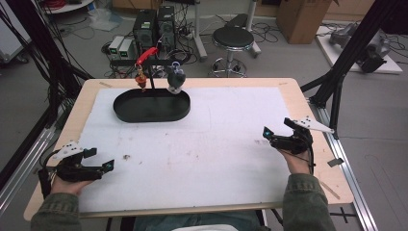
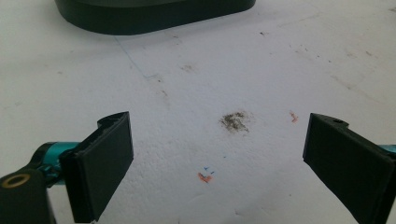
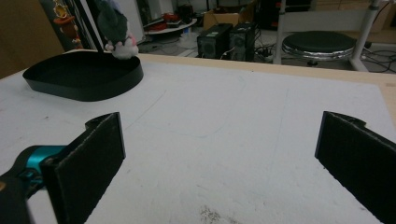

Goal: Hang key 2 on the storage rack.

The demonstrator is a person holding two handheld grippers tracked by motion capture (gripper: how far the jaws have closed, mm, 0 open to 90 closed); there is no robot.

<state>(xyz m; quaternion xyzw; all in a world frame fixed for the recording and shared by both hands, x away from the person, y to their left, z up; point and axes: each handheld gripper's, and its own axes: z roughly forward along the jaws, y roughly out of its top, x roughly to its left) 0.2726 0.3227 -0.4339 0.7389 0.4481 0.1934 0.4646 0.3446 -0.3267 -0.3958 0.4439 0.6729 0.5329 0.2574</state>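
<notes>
A black oval tray (image 1: 151, 106) lies at the back left of the white mat (image 1: 216, 144). Behind it a thin black stand carries a red hook (image 1: 146, 55), with a small orange figure (image 1: 141, 81) and a grey plush toy (image 1: 175, 78) hanging over the tray's far rim. My left gripper (image 1: 100, 159) rests at the mat's front left, open and empty. My right gripper (image 1: 278, 127) sits at the right edge, open and empty. In the left gripper view the left gripper (image 2: 219, 123) faces the tray (image 2: 154, 14). In the right gripper view the right gripper (image 3: 219, 121) faces the tray (image 3: 84, 77) and plush toy (image 3: 116, 30).
A stain (image 2: 236, 121) marks the mat just ahead of the left gripper. Beyond the table's far edge stand a black stool (image 1: 233, 38), computer boxes (image 1: 154, 26) and cables. A black frame post (image 1: 337, 82) rises at the table's right side.
</notes>
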